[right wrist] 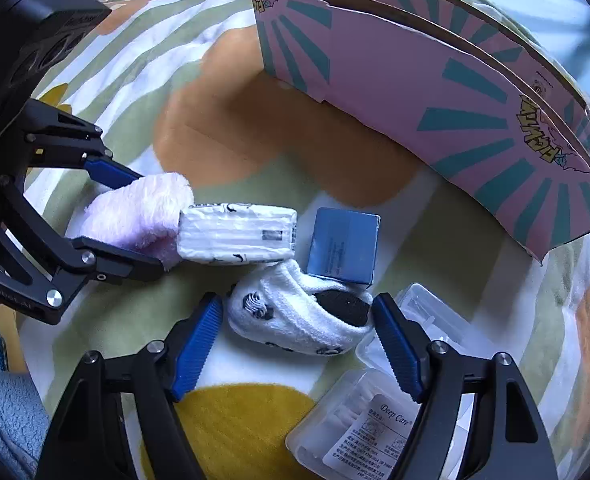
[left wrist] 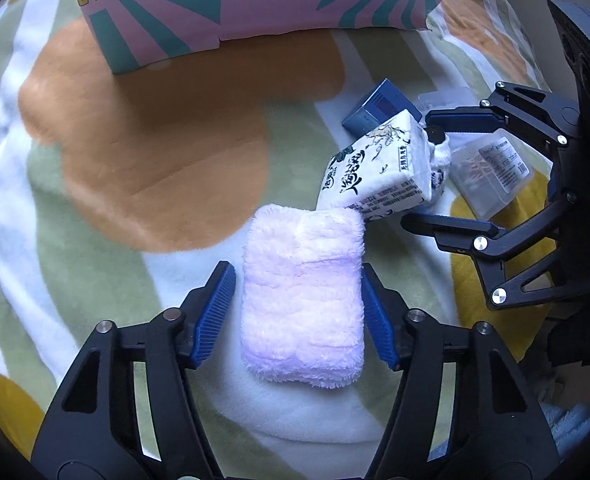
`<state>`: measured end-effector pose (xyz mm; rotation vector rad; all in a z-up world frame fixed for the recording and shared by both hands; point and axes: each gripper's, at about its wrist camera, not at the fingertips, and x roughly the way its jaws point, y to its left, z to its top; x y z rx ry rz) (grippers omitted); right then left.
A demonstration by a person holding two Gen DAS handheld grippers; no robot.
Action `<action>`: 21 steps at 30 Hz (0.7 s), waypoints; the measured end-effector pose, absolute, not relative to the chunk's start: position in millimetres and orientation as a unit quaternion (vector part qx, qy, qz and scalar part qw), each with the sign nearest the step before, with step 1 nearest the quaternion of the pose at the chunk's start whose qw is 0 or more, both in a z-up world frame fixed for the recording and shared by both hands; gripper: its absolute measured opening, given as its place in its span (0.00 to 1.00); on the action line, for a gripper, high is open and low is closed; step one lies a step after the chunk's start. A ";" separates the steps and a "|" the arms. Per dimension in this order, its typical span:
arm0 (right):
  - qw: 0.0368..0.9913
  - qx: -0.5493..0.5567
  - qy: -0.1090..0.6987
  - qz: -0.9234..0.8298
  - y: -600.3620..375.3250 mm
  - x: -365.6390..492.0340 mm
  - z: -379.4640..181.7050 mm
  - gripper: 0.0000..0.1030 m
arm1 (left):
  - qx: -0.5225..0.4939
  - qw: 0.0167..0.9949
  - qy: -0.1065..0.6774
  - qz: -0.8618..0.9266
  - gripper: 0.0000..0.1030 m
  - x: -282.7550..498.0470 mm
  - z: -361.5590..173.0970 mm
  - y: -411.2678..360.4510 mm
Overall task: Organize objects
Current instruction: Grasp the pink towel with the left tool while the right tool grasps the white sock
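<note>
A folded pink fluffy towel (left wrist: 303, 300) lies on the blanket between the open fingers of my left gripper (left wrist: 297, 280); it also shows in the right wrist view (right wrist: 135, 216). A white tissue pack (left wrist: 379, 168) leans against the towel's far end. A white sock with black patches (right wrist: 299, 316) lies between the open fingers of my right gripper (right wrist: 295, 312), which also shows in the left wrist view (left wrist: 419, 168). A blue box (right wrist: 343, 246) sits behind the sock. Neither gripper is closed on anything.
A pink and teal cardboard box (right wrist: 435, 92) stands open at the back on the patterned blanket (left wrist: 155, 152). Clear plastic cotton-swab cases (right wrist: 367, 420) lie beside my right gripper. A blue-grey fluffy cloth (right wrist: 3, 412) is at the lower left.
</note>
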<state>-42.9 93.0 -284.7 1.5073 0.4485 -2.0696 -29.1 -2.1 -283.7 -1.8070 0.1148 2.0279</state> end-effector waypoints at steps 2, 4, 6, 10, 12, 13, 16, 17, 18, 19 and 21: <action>0.269 0.561 0.163 -0.766 93.1 -44.2 -285.6 0.62 | -0.649 0.215 0.041 0.729 0.47 -27.5 -283.0 -0.6; 0.270 0.560 0.160 -0.766 93.2 -44.5 -284.9 0.58 | -0.650 0.217 0.038 0.728 0.44 -26.6 -283.6 1.2; 0.269 0.559 0.160 -0.768 93.4 -44.1 -283.6 0.56 | -0.650 0.216 0.034 0.728 0.43 -25.8 -283.2 2.0; 0.266 0.557 0.153 -0.772 97.0 -42.4 -279.1 0.50 | -0.648 0.216 0.022 0.730 0.42 -25.1 -279.3 -0.5; 0.263 0.556 0.149 -0.774 99.4 -41.4 -276.0 0.49 | -0.645 0.215 0.020 0.733 0.42 -24.4 -275.5 -0.6; 0.262 0.556 0.145 -0.775 100.7 -40.7 -273.8 0.49 | -0.644 0.214 0.020 0.734 0.42 -24.1 -273.0 -1.0; 0.255 0.556 0.133 -0.780 102.3 -37.8 -263.9 0.48 | -0.639 0.213 0.014 0.739 0.42 -24.0 -263.3 -4.0; 0.253 0.555 0.129 -0.781 103.1 -36.2 -260.2 0.48 | -0.638 0.212 0.012 0.740 0.42 -24.0 -259.0 -5.1; 0.251 0.554 0.126 -0.784 104.5 -35.2 -255.1 0.48 | -0.636 0.211 0.011 0.742 0.42 -23.8 -254.8 -5.7; 0.248 0.553 0.122 -0.786 105.7 -34.5 -250.5 0.48 | -0.634 0.209 0.011 0.744 0.42 -23.4 -250.1 -6.5; 0.243 0.552 0.112 -0.790 107.1 -33.3 -238.8 0.48 | -0.631 0.207 0.009 0.748 0.42 -22.9 -239.5 -6.9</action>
